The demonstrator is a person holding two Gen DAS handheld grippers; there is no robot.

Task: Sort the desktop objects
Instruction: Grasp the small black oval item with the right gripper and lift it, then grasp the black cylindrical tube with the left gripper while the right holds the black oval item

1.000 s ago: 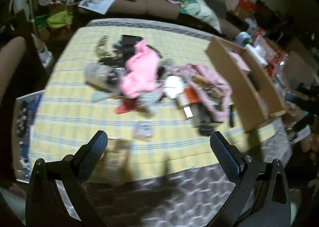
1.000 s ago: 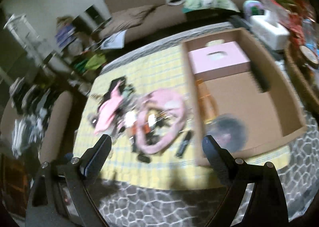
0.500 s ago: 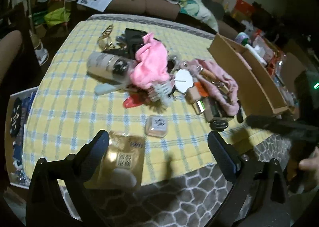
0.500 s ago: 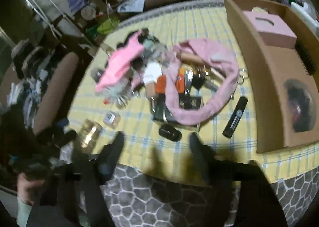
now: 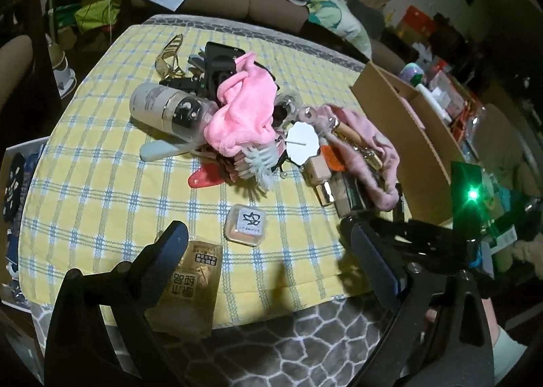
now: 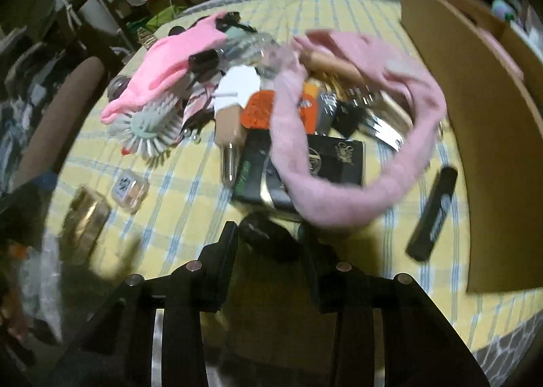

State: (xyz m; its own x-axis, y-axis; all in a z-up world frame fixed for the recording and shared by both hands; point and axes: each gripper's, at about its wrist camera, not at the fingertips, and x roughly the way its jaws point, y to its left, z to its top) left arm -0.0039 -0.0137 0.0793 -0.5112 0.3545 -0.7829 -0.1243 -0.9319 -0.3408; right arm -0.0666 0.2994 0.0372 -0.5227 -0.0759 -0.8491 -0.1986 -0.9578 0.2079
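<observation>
Facing up, gold packet's (image 5: 190, 280) black characters.

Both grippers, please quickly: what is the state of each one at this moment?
Left gripper: open, holding nothing, above the gold packet.
Right gripper: fingers closing around a small dark object; a firm grip cannot be told.

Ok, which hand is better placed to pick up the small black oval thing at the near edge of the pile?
Right. The right gripper is closing with the black oval thing between its jaws; blur hides contact. The left gripper hangs open over the gold packet instead.
</observation>
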